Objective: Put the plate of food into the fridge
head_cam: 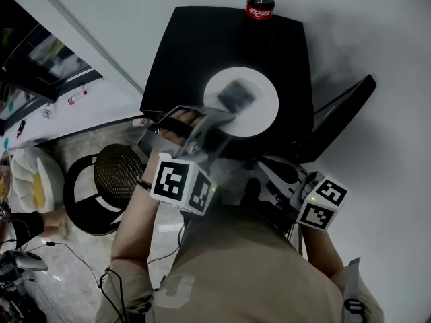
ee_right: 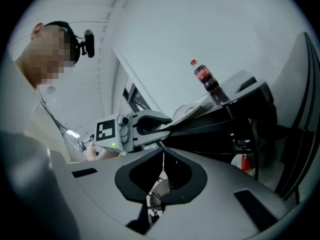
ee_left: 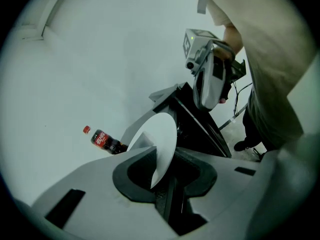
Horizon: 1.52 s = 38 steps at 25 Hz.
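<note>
A white plate (head_cam: 261,112) with a dark grey piece of food (head_cam: 236,94) lies on top of a black mini fridge (head_cam: 192,52). My left gripper (head_cam: 225,118) reaches over the fridge's near edge and is shut on the plate's near-left rim. In the left gripper view the plate (ee_left: 162,131) stands edge-on between the jaws of that gripper (ee_left: 162,160). The fridge door (head_cam: 340,116) hangs open at the right. My right gripper (head_cam: 283,180) is low beside that door, shut with nothing in it; its jaws (ee_right: 163,154) meet in its own view.
A cola bottle (head_cam: 260,2) stands at the back edge of the fridge top. A round black mesh stool (head_cam: 111,184) is on the floor to the left, with cables (head_cam: 74,254) nearby. Another person's hand (head_cam: 50,224) shows at the far left. White walls lie behind and to the right.
</note>
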Tool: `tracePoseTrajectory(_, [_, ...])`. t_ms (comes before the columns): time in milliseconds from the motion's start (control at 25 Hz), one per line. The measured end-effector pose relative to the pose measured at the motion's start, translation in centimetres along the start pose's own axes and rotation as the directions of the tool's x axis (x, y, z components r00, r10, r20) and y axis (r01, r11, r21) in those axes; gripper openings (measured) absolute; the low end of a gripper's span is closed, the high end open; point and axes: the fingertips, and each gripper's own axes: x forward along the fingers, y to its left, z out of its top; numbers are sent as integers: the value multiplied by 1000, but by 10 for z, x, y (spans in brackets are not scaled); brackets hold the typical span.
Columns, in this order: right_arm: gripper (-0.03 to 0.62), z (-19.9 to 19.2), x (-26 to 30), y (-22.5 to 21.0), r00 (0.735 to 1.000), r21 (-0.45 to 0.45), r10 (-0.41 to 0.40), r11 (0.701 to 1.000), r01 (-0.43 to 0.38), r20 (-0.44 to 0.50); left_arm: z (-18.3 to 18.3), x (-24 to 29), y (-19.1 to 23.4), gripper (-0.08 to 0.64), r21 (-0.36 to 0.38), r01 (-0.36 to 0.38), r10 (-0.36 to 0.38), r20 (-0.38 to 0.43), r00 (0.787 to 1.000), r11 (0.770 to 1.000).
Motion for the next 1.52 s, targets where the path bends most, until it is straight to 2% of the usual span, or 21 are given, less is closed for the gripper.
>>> tracePoseTrajectory(200, [20, 16, 0, -8, 997, 130, -15, 991, 4, 82, 0, -4, -3, 87, -3, -4, 4, 6, 1000, 1000])
tracePoseTrajectory(320, [25, 25, 1, -9, 993, 160, -26, 987, 8, 114, -1, -6, -3, 87, -1, -3, 3, 9, 1000, 1000])
tracePoseTrajectory(360, [37, 27, 1, -10, 993, 165, -32, 986, 12, 117, 0, -7, -4, 87, -1, -4, 4, 11, 1000, 1000])
tracePoseTrajectory(440, [126, 29, 2, -9, 992, 196, -25, 981, 0, 127, 0, -9, -5, 87, -2, -4, 4, 17, 1000, 1000])
tracePoseTrajectory(560, [166, 34, 3, -8, 987, 283, -11, 958, -36, 162, 0, -13, -8, 87, -3, -2, 3, 26, 1000, 1000])
tracePoseTrajectory(760, [167, 44, 9, -18, 981, 385, -29, 922, -49, 194, 0, -15, -11, 87, 8, 4, -4, 35, 999, 1000])
tracePoseTrajectory(920, [166, 49, 15, -22, 977, 418, -20, 906, -72, 211, 1, -19, -15, 86, 16, 9, -10, 53, 999, 1000])
tracePoseTrajectory(1360, [164, 42, 32, -24, 982, 471, -32, 880, -61, 186, 6, -31, -25, 86, 31, 28, -32, 114, 993, 999])
tracePoseTrajectory(1520, [110, 40, 34, -19, 978, 493, -34, 867, -73, 204, 5, -36, -27, 86, 38, 26, -31, 126, 991, 999])
